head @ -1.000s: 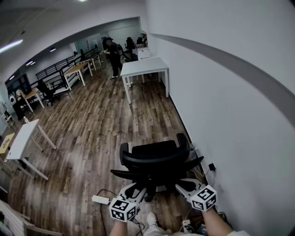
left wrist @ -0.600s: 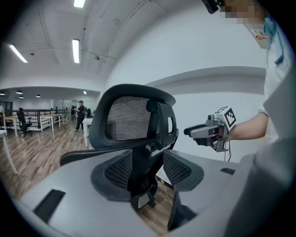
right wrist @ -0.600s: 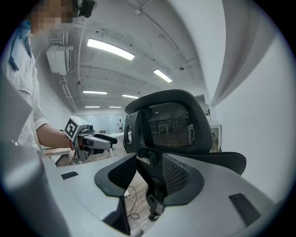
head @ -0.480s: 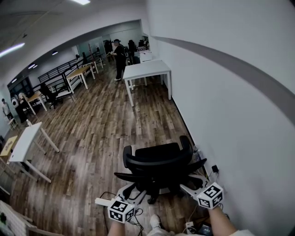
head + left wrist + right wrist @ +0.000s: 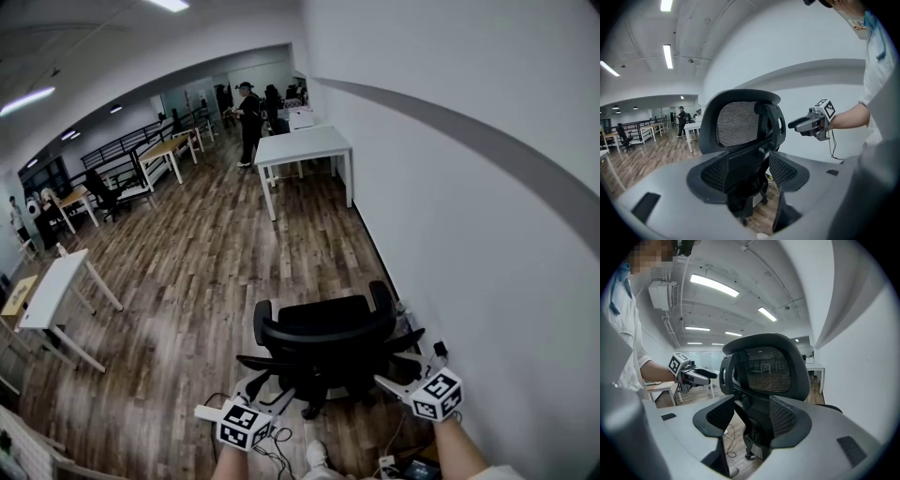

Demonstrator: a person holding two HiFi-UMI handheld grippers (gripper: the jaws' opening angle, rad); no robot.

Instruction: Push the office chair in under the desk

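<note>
Wood-plank floor (image 5: pixel 206 272) runs down a long office beside a white wall (image 5: pixel 450 216), with desks spread well into the distance. Close in, the left gripper (image 5: pixel 262 386) and the right gripper (image 5: pixel 394 382) sit just behind the office chair (image 5: pixel 328 342), one on each side of its mesh backrest (image 5: pixel 736 124). Both sets of jaws are opening. The chair's back frame shows through each gap, but no pad presses on it, so neither gripper holds anything.

The chair stands on open floor near the wall, with no desktop over it. The nearest white desk (image 5: pixel 302 146) along that wall is well apart from it, farther down the room. Judging by this, the pushing-in is not yet done: the chair has the whole stretch to that desk left to cover.
</note>
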